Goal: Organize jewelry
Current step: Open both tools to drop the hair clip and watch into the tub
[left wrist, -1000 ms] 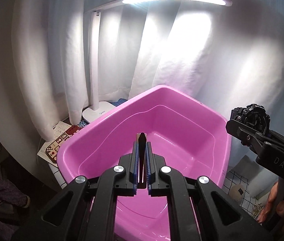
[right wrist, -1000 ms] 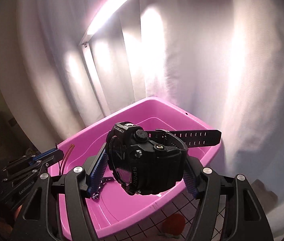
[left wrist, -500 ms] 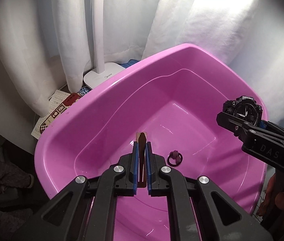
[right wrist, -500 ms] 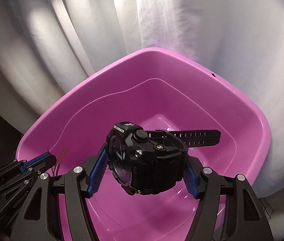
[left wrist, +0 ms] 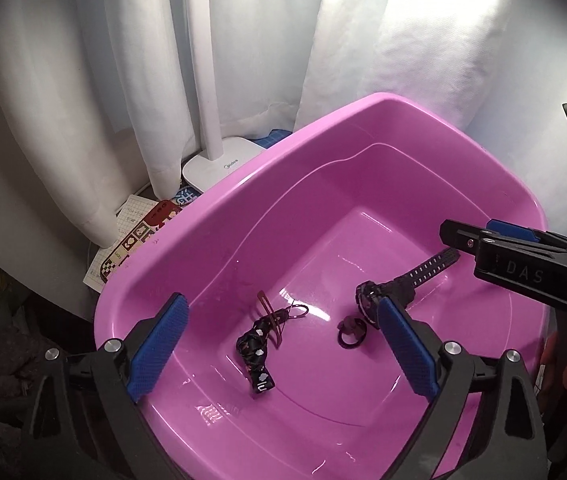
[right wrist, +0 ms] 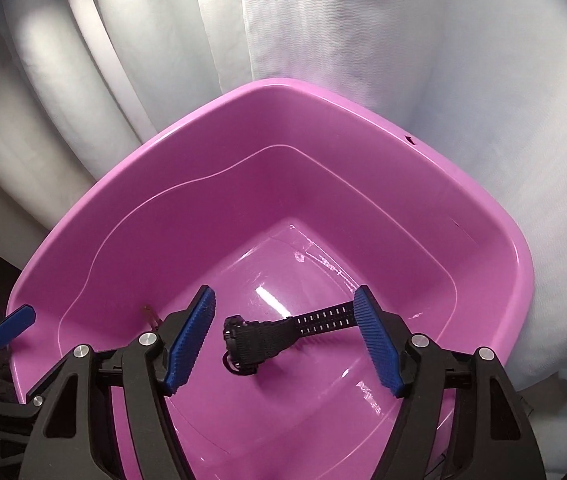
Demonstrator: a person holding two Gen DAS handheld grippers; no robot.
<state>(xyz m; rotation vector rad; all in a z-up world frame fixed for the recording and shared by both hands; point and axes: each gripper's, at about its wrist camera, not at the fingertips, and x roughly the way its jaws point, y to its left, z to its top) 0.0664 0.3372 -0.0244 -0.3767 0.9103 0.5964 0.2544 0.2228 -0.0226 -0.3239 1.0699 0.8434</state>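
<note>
We held both pairs of tongs over the pink plastic basin (left wrist: pixel 211 216), each tilted down toward its floor. Our left tongs (left wrist: pixel 283 344) were spreading their blue pads wide, with nothing pressed between them; on the basin floor in the gap between them lay a black ribbon strap with white marks (left wrist: pixel 253 350), a thin reddish hair clip (left wrist: pixel 269 314) crossing its upper end, and just to the right a small dark ring (left wrist: pixel 349 330). The black sports watch (right wrist: pixel 249 338) lay on its side on the basin floor, its perforated strap (right wrist: pixel 323 320) stretched toward the right pad of our right tongs (right wrist: pixel 287 340). Those tongs were easing apart, and the watch sat loose between the pads without either pad pressing on it. In the left view, the watch (left wrist: pixel 379 296) lay just beyond our left tongs' right pad, under the tip of the right tongs (left wrist: pixel 459 238). Past the basin, beyond our left tongs, stood a white lamp base (left wrist: pixel 223 166) against the white curtain (left wrist: pixel 423 40).
</note>
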